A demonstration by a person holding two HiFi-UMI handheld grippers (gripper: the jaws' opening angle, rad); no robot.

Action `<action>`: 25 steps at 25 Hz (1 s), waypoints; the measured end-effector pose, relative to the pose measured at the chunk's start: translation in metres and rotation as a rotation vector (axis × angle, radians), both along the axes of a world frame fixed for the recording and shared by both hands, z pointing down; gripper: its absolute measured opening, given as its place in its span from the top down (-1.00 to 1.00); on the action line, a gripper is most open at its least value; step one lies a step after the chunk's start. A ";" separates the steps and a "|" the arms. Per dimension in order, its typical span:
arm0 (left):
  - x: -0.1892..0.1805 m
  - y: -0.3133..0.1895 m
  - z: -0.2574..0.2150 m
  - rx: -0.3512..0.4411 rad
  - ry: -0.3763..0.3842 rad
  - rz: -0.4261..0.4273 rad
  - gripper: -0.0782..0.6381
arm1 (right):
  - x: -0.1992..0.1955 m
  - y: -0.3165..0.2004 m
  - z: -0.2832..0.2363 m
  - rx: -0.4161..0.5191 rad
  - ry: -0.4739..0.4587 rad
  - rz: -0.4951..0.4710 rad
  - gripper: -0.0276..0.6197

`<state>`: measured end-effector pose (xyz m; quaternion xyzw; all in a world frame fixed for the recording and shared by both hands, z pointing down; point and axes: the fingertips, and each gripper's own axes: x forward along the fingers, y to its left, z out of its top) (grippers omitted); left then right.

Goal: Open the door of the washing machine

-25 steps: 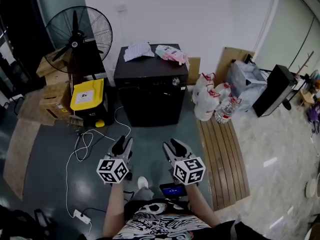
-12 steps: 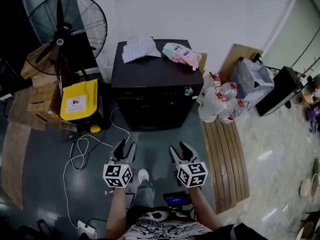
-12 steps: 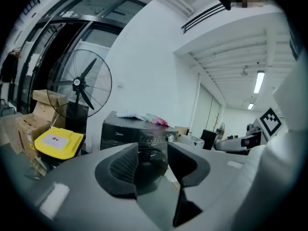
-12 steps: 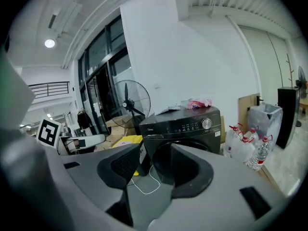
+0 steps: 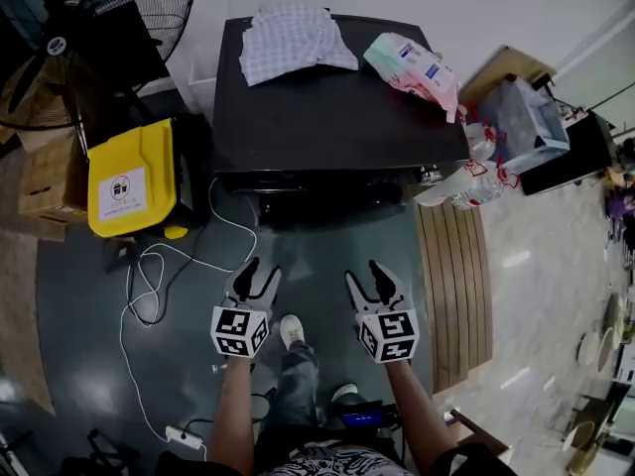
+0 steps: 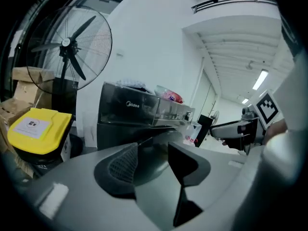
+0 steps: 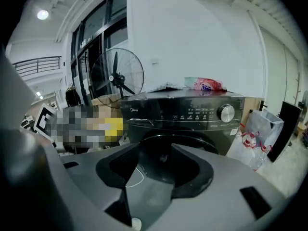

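The black front-loading washing machine (image 5: 327, 107) stands against the white wall, its front (image 5: 327, 194) facing me. In the right gripper view its round door (image 7: 192, 146) is closed below the control panel and knob (image 7: 226, 112). My left gripper (image 5: 260, 274) and right gripper (image 5: 364, 276) hover side by side over the floor, short of the machine and touching nothing. Both point at the front. Their jaws have just been opening and stand open with nothing between them, as the left gripper (image 6: 154, 153) and right gripper (image 7: 156, 165) show in their own views.
A checked cloth (image 5: 293, 38) and a pink packet (image 5: 412, 64) lie on the machine's top. Left of it are a yellow bin (image 5: 129, 177), a standing fan (image 5: 89, 18) and white cable (image 5: 149, 276). Water bottles (image 5: 476, 181) and a slatted wooden board (image 5: 451, 286) are at the right.
Both grippers have come forward and lower toward the machine, which now fills more of the head view. Their jaws stand wider apart than before.
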<state>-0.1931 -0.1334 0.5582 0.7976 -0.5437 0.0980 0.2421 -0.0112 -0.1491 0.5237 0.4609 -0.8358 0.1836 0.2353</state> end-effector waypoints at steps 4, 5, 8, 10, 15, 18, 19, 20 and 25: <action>-0.005 -0.029 0.044 -0.025 -0.024 0.056 0.23 | -0.011 -0.012 0.031 -0.036 0.023 -0.020 0.26; -0.007 -0.036 0.053 -0.027 -0.033 0.065 0.23 | -0.014 -0.014 0.038 -0.045 0.024 -0.021 0.26; -0.011 -0.055 0.079 -0.037 -0.047 0.088 0.23 | -0.022 -0.017 0.059 -0.075 0.023 -0.023 0.26; -0.013 -0.068 0.096 -0.048 -0.053 0.101 0.23 | -0.026 -0.019 0.070 -0.091 0.018 -0.022 0.26; -0.005 -0.098 0.126 -0.054 -0.096 0.182 0.20 | -0.034 -0.025 0.087 -0.073 0.101 -0.093 0.26; 0.001 -0.112 0.143 -0.071 -0.149 0.254 0.04 | -0.035 -0.031 0.092 -0.062 0.132 -0.124 0.26; 0.003 -0.116 0.148 -0.077 -0.164 0.272 0.02 | -0.035 -0.033 0.093 -0.063 0.130 -0.126 0.26; 0.005 -0.120 0.152 -0.081 -0.187 0.296 0.01 | -0.034 -0.036 0.094 -0.067 0.121 -0.124 0.26; 0.029 -0.125 0.166 -0.091 -0.331 0.458 0.01 | -0.026 -0.036 0.103 -0.111 0.085 -0.104 0.33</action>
